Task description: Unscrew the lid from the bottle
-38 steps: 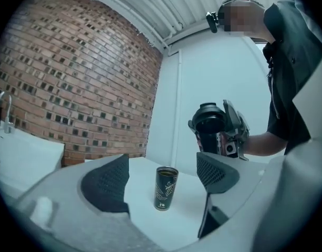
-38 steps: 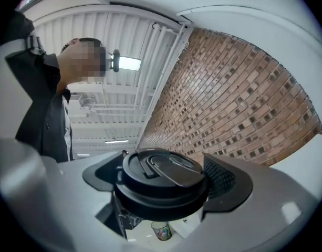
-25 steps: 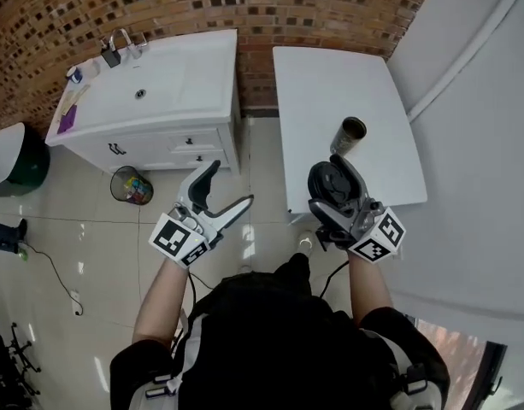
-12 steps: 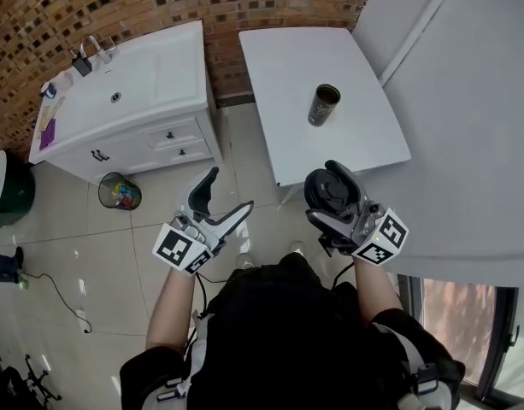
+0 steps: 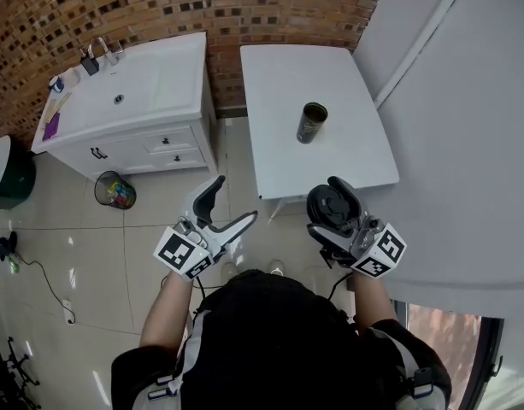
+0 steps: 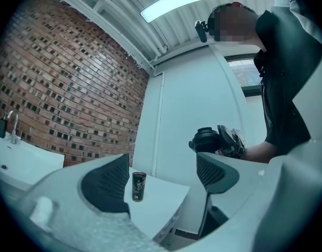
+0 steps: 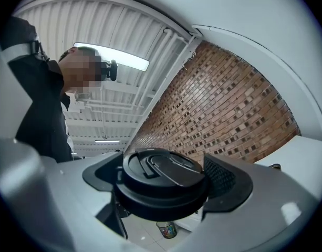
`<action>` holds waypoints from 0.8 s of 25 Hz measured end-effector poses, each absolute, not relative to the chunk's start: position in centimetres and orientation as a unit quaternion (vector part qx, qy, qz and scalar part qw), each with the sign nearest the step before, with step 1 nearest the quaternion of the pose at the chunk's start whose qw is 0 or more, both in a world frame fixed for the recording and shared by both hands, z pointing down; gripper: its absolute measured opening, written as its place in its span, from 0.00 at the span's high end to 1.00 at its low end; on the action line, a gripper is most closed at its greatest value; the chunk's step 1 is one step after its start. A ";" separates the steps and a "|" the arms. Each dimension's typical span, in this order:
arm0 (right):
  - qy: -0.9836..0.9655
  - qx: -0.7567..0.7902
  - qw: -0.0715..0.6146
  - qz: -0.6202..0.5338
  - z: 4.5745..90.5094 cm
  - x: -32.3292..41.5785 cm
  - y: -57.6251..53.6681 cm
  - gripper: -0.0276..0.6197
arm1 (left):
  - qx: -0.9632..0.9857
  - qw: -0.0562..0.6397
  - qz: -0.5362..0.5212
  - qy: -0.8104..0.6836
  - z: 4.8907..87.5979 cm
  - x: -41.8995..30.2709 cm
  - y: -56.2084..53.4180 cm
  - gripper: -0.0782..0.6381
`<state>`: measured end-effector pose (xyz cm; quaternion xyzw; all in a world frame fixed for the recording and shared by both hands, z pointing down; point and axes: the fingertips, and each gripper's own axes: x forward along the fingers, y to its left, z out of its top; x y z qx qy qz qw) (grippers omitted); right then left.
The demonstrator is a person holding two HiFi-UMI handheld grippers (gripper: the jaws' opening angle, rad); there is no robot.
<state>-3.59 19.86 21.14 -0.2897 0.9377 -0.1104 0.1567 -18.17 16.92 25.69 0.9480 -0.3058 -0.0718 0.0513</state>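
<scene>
Lid (image 7: pixel 163 180) is off the bottle: the black screw cap sits clamped across its rim between the jaws of the right hand-held gripper (image 5: pixel 332 203), flip-tab face toward that gripper's camera, carried in the air off the 6 o'clock edge of the bench (image 5: pixel 347 75).

Bottle (image 5: pixel 311 123): dark, upright, mouth open, alone near the middle of the white bench, about 12 o'clock from the lid and well apart from it.

Left hand-held gripper (image 5: pixel 232 202): jaws wide apart, nothing between them; the bottle shows only far off through the gap. Held at about 9 o'clock of the right one, over the floor.

Judgement: unscrewing done; what remains is parking the lid.
- Hold the clamp firm until the lid rests flat on bare bench.
- Pick a spot at 3 or 9 o'clock of the bottle, clear of it, so the jaws cannot tip it.
- Free gripper could steady the bottle if the approach runs close.

Surroundings: washstand (image 5: pixel 150 84) at 9 o'clock of the bench, bin (image 5: pixel 114 190) below it, brick wall (image 5: pixel 244 7) behind.
</scene>
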 end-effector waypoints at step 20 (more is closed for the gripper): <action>0.932 -0.314 0.163 -0.076 21.6 -1.8 20.2 0.22 | 0.937 0.042 -0.078 -0.338 25.2 -20.2 16.7 0.89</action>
